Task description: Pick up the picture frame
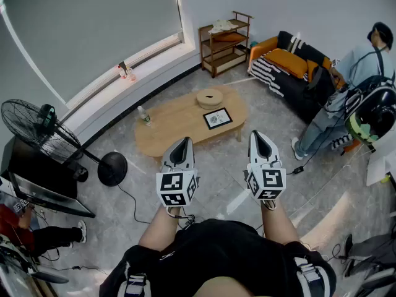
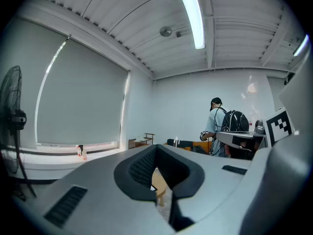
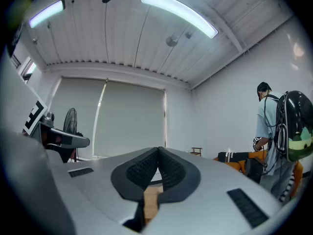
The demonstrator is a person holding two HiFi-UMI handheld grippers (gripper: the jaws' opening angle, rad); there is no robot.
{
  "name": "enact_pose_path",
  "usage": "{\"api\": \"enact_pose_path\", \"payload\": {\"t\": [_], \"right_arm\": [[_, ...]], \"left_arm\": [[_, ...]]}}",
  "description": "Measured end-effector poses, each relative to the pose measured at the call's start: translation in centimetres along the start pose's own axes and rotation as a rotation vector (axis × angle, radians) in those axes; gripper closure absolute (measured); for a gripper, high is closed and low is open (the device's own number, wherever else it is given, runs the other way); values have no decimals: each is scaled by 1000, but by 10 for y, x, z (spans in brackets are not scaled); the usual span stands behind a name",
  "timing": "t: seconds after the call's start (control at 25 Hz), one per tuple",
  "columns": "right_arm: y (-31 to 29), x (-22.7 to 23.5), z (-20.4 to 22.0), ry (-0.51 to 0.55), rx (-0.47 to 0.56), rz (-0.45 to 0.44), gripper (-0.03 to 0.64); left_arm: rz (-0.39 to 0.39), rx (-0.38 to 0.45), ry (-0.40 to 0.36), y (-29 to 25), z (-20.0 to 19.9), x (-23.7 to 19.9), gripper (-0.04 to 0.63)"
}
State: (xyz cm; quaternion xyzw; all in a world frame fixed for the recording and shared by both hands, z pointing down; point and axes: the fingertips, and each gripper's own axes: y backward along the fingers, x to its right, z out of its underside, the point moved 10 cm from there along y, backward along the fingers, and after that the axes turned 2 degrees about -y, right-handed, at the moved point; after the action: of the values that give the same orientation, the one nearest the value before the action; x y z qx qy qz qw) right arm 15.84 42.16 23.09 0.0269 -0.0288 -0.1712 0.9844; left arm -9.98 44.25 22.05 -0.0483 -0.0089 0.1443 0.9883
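Observation:
A black picture frame [image 1: 218,118] lies flat on the right half of a low oval wooden table [image 1: 173,129] in the head view. My left gripper [image 1: 180,147] and right gripper [image 1: 258,140] hover side by side over the floor, short of the table's near edge, both pointing level toward it. Each one is shut with nothing between its tips. In the left gripper view the left gripper [image 2: 156,148] shows a sliver of the table [image 2: 159,182] through its gap. The right gripper [image 3: 158,151] shows a strip of table [image 3: 151,199] the same way.
A round wooden disc [image 1: 209,98] and a small bottle [image 1: 143,116] also sit on the table. A standing fan [image 1: 37,125] is at the left, a wooden shelf [image 1: 224,42] at the back, a sofa [image 1: 291,67] at the right. A person [image 1: 356,85] with a backpack stands by the sofa.

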Motion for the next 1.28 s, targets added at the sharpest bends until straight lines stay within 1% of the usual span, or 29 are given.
{"api": "enact_pose_path", "payload": {"t": [0.16, 0.28, 0.48, 0.72, 0.88, 1.08, 1.28], "right_arm": [[8, -1, 3, -17, -7, 2, 601], [3, -6, 5, -33, -8, 7, 600], [-5, -18, 7, -24, -12, 15, 600], [-18, -45, 10, -4, -14, 27, 600], [-25, -70, 17, 1, -13, 44, 600], [-32, -104, 28, 14, -22, 57, 600], [-42, -112, 31, 12, -30, 58, 600]], "left_arm": [[6, -9, -10, 4, 0, 8, 575], [14, -16, -9, 3, 2, 3, 575], [29, -17, -5, 1, 4, -8, 575], [54, -9, 0, 2, 8, -37, 575], [80, -5, -4, 7, 16, -63, 575], [98, -10, 11, 13, 26, -100, 575], [108, -13, 14, 10, 29, -112, 575]]}}
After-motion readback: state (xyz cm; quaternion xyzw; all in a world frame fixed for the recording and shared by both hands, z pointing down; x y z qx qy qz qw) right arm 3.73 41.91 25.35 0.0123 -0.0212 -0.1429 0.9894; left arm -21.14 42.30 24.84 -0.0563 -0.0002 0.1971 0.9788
